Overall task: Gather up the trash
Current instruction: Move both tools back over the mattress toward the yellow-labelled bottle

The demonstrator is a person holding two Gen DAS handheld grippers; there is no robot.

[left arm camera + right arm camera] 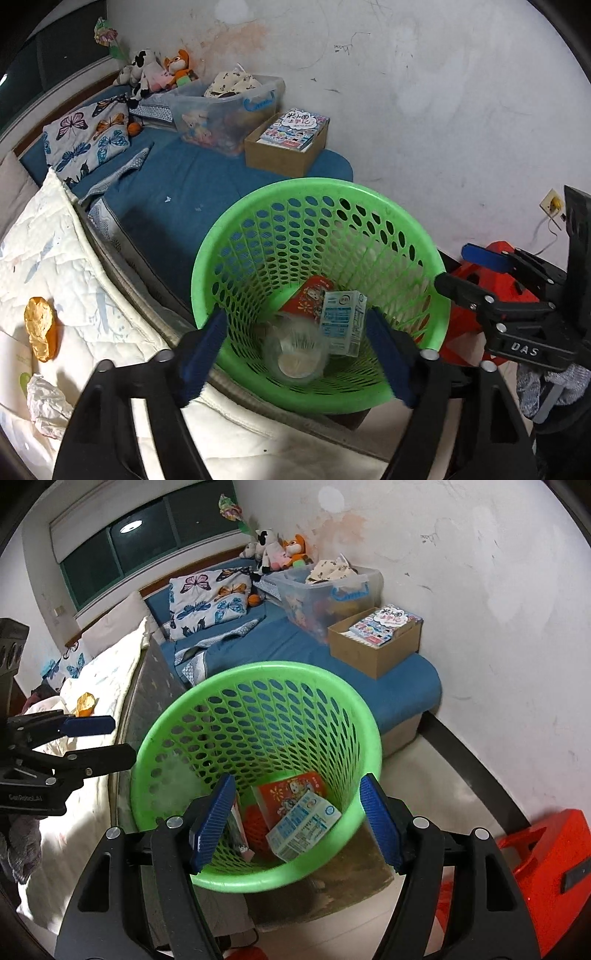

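Note:
A green perforated waste basket [258,206] [177,709] stands on the floor beside the bed. Inside lie a red packet [308,295] [291,794], a white and blue carton [341,321] [306,823] and a clear plastic cup [295,350], blurred. My left gripper [295,354] is open and empty above the basket mouth. My right gripper [295,823] is open and empty over the basket too; it shows at the right of the left wrist view [469,269]. An orange wrapper [40,328] [85,703] and a crumpled white wrapper [46,402] lie on the white quilt.
The bed has a white quilt [55,258], a blue sheet [184,177], a butterfly pillow [88,136], a clear storage bin [225,110], a cardboard box of books [288,144] and plush toys [147,70]. A red stool [546,867] stands on the floor right of the basket.

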